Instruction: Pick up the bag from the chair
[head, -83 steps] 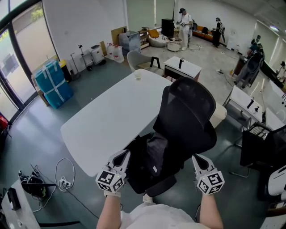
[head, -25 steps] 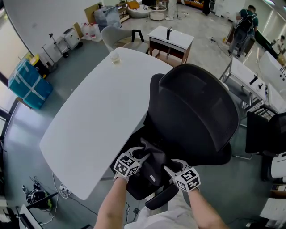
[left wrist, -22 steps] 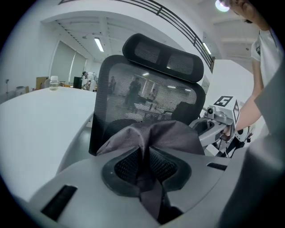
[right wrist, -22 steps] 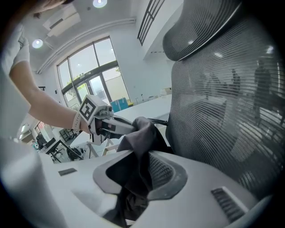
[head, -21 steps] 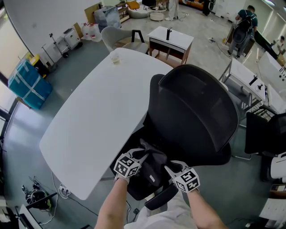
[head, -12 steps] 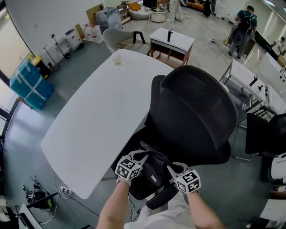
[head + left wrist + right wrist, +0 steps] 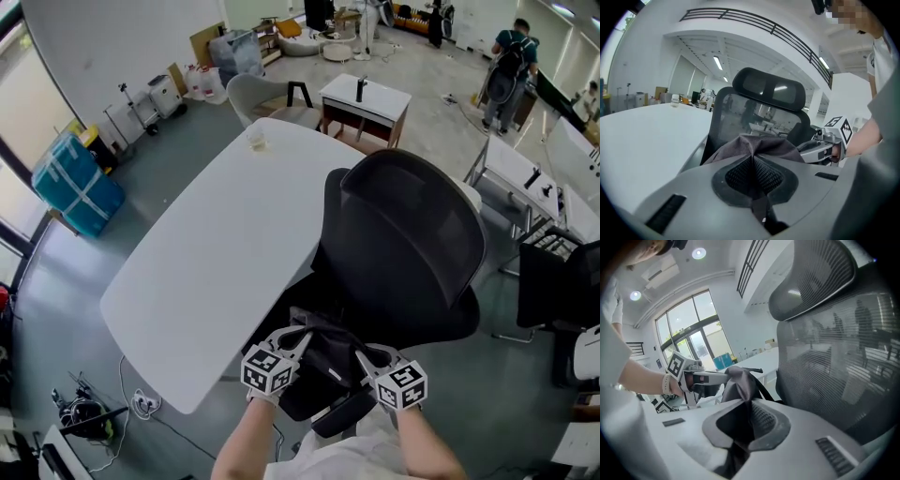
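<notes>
Gripping the bag [image 7: 328, 352] from both sides: jaws of the left gripper [image 7: 753, 174] pressed together on a fold of its dark cloth, jaws of the right gripper [image 7: 749, 419] likewise closed on a bunched ridge of it. Slung between the two grippers, just ahead of each set of tips, gathered into a peak and sagging below them toward the chair [image 7: 405, 246]. Mesh backrest just beyond the right gripper, further ahead of the left one. Probably early in the lift, judging by how much cloth lies low. To do it well: raise both grippers together and level, so that neither pinch takes the whole load. Draw straight up and a little back toward the body, away from the backrest. Mind the strap [image 7: 764, 387] trailing down beyond the right gripper, likely to snag on the chair or on the edge of the desk [image 7: 211, 253] out to the left of the left gripper. Hold the squeeze firm, since thin slack cloth could slip from so small a bite. Impossible to tell how heavy or how full.
</notes>
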Motion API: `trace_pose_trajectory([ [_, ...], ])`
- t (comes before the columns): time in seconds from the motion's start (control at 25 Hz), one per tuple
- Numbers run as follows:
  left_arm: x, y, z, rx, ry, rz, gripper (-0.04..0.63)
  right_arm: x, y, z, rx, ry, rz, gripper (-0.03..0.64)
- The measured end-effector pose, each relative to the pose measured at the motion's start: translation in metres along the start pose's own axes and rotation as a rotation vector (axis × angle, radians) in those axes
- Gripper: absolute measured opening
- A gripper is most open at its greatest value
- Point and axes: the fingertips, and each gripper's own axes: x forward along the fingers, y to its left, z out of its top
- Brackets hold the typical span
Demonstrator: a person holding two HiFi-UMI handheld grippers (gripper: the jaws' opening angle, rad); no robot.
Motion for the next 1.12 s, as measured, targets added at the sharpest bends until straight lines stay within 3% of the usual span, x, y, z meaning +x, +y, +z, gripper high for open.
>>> trace_pose_trajectory([
  [0.6, -0.088, -0.032, 0.125, 0.051, -0.296, 0.135, 0.025, -0.057, 0.051, 0.135, -0.158, -0.278, 0.067, 0.028],
  [1.12, -0.136, -0.080, 0.201, 0.046, -0.431, 0.177, 0.025, -0.120, 0.077, 0.213, -0.221, -0.481, 0.084, 0.026],
])
